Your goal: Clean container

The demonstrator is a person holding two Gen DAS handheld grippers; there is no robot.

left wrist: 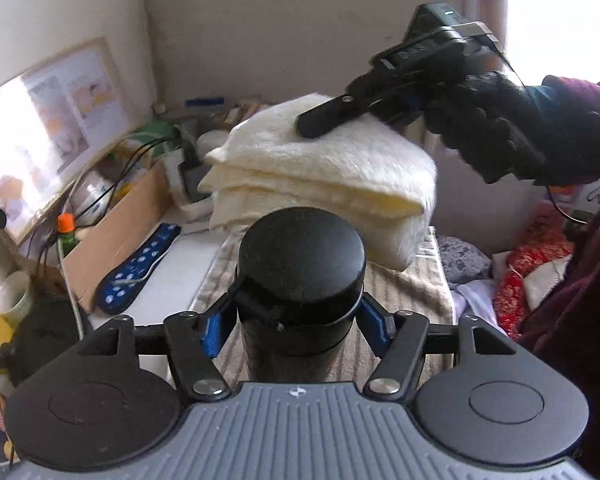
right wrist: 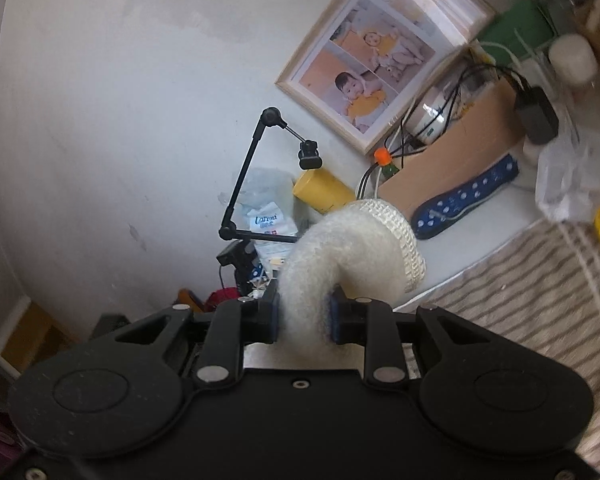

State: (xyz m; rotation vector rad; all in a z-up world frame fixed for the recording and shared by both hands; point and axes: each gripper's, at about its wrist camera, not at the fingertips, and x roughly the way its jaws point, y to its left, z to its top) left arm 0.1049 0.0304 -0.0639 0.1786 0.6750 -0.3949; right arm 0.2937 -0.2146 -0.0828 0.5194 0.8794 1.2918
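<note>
A dark cylindrical container (left wrist: pixel 300 280) with a matte black, flat-topped lid is seen at the lower centre of the left wrist view, standing upright between the blue-padded fingers of the left tool (left wrist: pixel 298 320). A hinged clasp is seen on the lid's left side, and fine dust or speckling is visible across its top. The left tool's jaws are spread to the container's width and their pads are pressed against its body just below the lid. A striped cloth (left wrist: pixel 416 292) is spread beneath it. Behind the container, in the centre of that view, a folded cream towel (left wrist: pixel 324 168) is held up by the right tool (left wrist: pixel 316 122), which is carried by a black-gloved hand (left wrist: pixel 496 128) entering from the upper right. In the right wrist view, the right tool (right wrist: pixel 304 316) is nearly closed and is clamped on a thick fold of the fluffy towel (right wrist: pixel 352 252), which curls upward at the centre of the frame. A framed picture (right wrist: pixel 384 52) and a cardboard box (right wrist: pixel 460 156) are seen in the upper right.
</note>
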